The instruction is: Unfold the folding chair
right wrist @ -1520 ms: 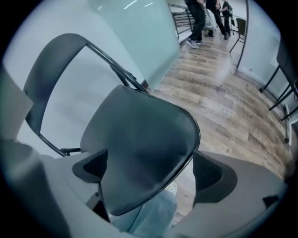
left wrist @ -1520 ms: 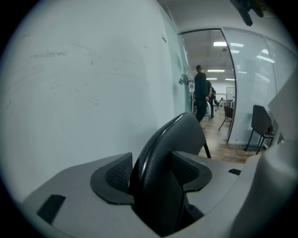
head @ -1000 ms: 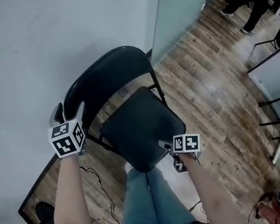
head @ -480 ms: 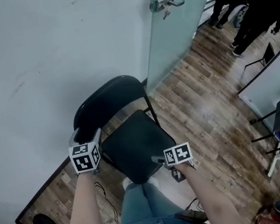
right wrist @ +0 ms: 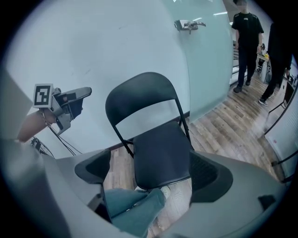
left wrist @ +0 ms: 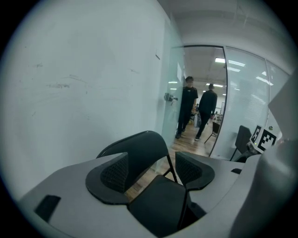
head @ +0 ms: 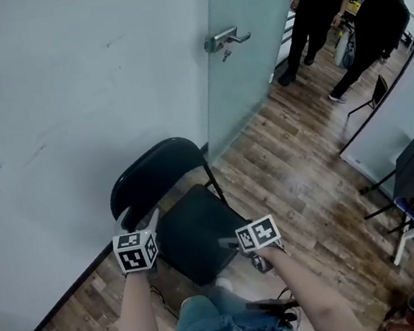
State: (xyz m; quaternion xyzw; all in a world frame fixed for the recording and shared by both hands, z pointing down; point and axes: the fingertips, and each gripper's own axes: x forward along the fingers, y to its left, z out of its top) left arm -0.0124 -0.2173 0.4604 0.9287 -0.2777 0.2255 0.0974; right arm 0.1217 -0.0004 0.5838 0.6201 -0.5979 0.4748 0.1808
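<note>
Evidently the job looks all but done: against the wall and beside the door, the chair stands open on the floor. Its seat is down and level, and the backrest is upright above it. As far as the views show, nothing is left to unfold; at most I'd judge a check that the seat is pressed fully down. The person stands just in front, with a leg and shoe at the seat's front edge. Both grippers hang clear of the chair and touch no part of it. The left gripper, off the chair's left side, has its jaws about half apart with nothing between the pads. The right gripper, near the seat's front right corner, is wide open and empty, its jaws having just closed a little
</note>
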